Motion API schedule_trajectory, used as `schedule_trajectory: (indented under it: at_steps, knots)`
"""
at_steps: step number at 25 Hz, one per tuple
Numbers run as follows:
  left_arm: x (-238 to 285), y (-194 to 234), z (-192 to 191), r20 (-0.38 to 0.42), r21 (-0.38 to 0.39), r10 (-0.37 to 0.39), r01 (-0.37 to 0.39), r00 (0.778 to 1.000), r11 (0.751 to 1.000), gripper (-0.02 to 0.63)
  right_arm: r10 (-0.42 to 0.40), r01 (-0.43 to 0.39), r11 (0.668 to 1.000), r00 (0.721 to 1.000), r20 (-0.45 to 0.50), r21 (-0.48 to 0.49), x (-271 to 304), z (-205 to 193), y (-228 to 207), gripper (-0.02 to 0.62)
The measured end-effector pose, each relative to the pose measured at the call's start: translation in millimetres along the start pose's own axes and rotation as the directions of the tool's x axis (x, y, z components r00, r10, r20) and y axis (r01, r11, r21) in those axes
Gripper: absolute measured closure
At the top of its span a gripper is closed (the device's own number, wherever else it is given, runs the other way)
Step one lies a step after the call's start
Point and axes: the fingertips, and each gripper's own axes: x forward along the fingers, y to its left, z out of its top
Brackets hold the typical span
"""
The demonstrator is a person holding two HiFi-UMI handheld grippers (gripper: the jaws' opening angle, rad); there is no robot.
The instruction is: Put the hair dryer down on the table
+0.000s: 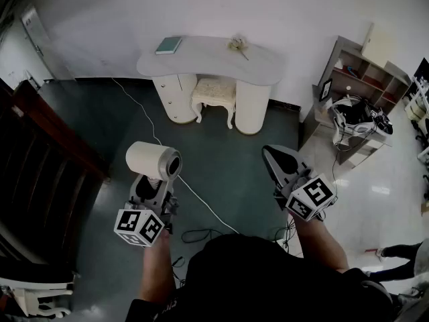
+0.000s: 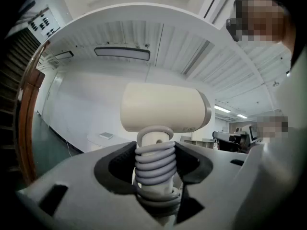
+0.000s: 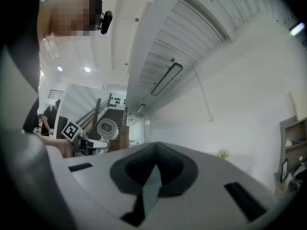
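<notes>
The cream hair dryer (image 1: 154,161) stands upright in my left gripper (image 1: 151,188), well in front of the white dressing table (image 1: 208,64) across the dark floor. In the left gripper view the jaws clamp the hair dryer's handle (image 2: 154,164), which has grey cord coiled round it, with the barrel (image 2: 163,107) above them. My right gripper (image 1: 273,155) hovers to the right at about the same height, jaws closed together with nothing between them (image 3: 152,178). The right gripper view also catches the hair dryer (image 3: 106,128) off to the left.
On the table lie a green book (image 1: 168,45) and a dried flower sprig (image 1: 237,44); a cushioned stool (image 1: 214,92) is tucked under it. A white cord (image 1: 201,206) crosses the floor. A wooden stair rail (image 1: 47,139) runs at left, and shelves (image 1: 365,72) with a cluttered stand (image 1: 355,119) stand at right.
</notes>
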Motion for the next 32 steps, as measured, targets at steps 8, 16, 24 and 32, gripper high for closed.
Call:
schedule_trajectory:
  at_steps: [8,16,24,32]
  knots:
    - [20.1,-21.7,7.5,0.008,0.06,0.003,-0.004,1.0,0.998,0.373,0.024,-0.024,1.0,1.0,-0.01,-0.001,-16.3,-6.5,-12.7,0.592]
    - [33.1,-35.0,5.0,-0.015,0.127,0.059,-0.057,0.998,0.99,0.373,0.075,-0.075,0.997,0.997,-0.019,-0.008,-26.4,-13.6,-18.3,0.592]
    - [37.2,-44.4,-9.5,-0.052,0.15,0.073,-0.065,0.996,0.987,0.373,0.116,-0.117,0.993,0.993,-0.016,-0.002,-31.5,-16.9,-16.0,0.591]
    - [34.5,-43.5,-10.5,-0.053,0.178,0.101,-0.09,0.993,0.98,0.373,0.117,-0.115,0.991,0.993,-0.014,0.062,-30.8,-23.5,-29.2,0.591]
